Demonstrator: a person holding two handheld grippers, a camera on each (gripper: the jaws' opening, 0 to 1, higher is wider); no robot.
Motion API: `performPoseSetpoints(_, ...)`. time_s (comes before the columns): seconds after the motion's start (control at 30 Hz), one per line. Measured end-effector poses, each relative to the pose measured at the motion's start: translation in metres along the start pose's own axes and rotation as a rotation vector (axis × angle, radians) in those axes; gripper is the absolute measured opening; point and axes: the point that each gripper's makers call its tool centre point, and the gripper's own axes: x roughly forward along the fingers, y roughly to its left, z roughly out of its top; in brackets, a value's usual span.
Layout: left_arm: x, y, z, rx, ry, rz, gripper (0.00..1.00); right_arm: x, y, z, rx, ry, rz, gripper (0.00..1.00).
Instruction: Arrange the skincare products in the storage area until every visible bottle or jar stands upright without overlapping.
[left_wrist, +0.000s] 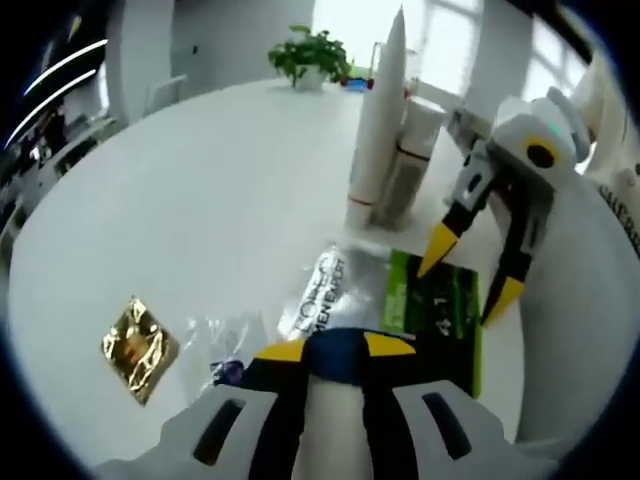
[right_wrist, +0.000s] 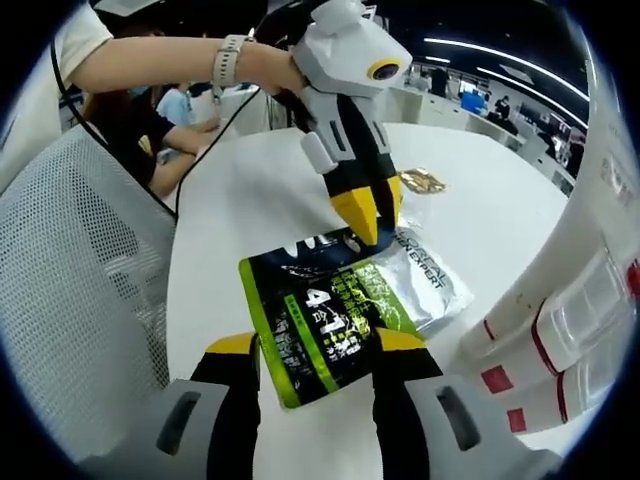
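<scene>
A flat silver and green skincare pouch (left_wrist: 400, 300) lies on the white table (left_wrist: 220, 200). My left gripper (left_wrist: 336, 348) is shut on its dark near edge. In the right gripper view the pouch (right_wrist: 340, 320) lies face up, and the left gripper (right_wrist: 365, 218) comes down from above and pinches its far edge. My right gripper (right_wrist: 316, 343) is open, its jaws either side of the pouch's near end. From the left gripper view, the right gripper (left_wrist: 470, 275) hovers open over the green side. Tall white tubes (left_wrist: 380, 130) stand upright behind the pouch.
A gold sachet (left_wrist: 138, 348) and clear wrap (left_wrist: 215, 340) lie left of the pouch. A potted plant (left_wrist: 310, 55) stands at the table's far edge. White tubes with red bands (right_wrist: 560, 330) lean at the right. A mesh chair (right_wrist: 80, 280) and a person's arm (right_wrist: 150, 60) are beside the table.
</scene>
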Motion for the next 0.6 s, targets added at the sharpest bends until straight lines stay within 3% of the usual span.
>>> performPoseSetpoints(0.2, 0.003, 0.013, 0.003, -0.022, -0.021, 0.023, 0.21, -0.004, -0.007, 0.005, 0.001, -0.025, -0.023, 0.43)
performPoseSetpoints(0.6, 0.01, 0.028, 0.015, -0.03, -0.048, 0.072, 0.19, -0.006, -0.016, -0.004, 0.028, -0.011, -0.083, 0.35)
